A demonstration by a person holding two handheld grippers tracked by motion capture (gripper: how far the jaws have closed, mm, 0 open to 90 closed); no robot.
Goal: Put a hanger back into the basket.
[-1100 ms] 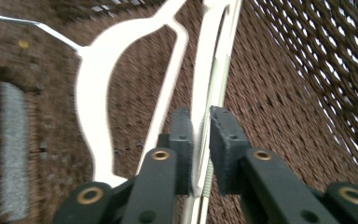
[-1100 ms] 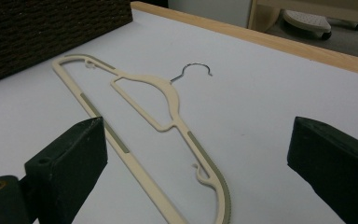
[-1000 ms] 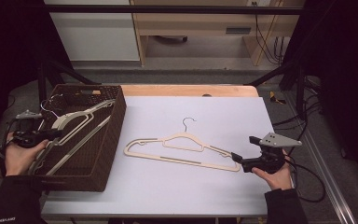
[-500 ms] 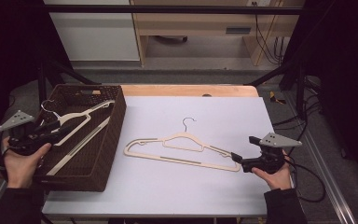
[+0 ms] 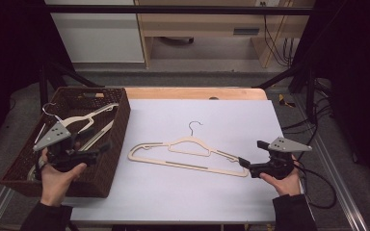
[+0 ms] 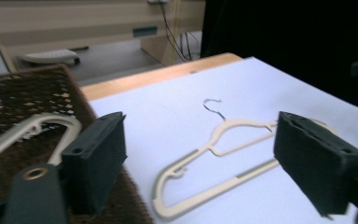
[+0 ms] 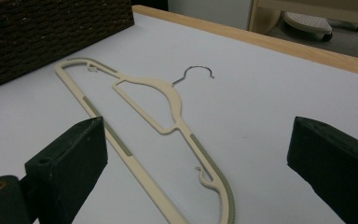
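Observation:
A cream hanger (image 5: 188,153) with a metal hook lies flat on the white table (image 5: 202,202). My right gripper (image 5: 242,162) rests at its right end, jaws wide open, and the hanger's arm (image 7: 168,116) runs into the gap untouched. My left gripper (image 5: 102,149) hovers over the right side of a brown woven basket (image 5: 118,130), pointing toward the table. Its jaws have just been opening and nothing is between them. In the left gripper view the table hanger (image 6: 214,158) lies beyond the open left gripper (image 6: 200,135). Other cream hangers (image 5: 89,118) lie inside the basket.
The basket stands at the table's left end, its wall (image 7: 51,32) beside the hanger's far tip. A wooden strip (image 5: 197,93) edges the table's far side. A cable (image 5: 318,187) trails from the right gripper. Bare white surface spreads in front of and behind the hanger.
My left hand has swung from the basket's left rim rightward across the basket and risen a little, and its jaws have spread apart. The right gripper and the table hanger stayed put.

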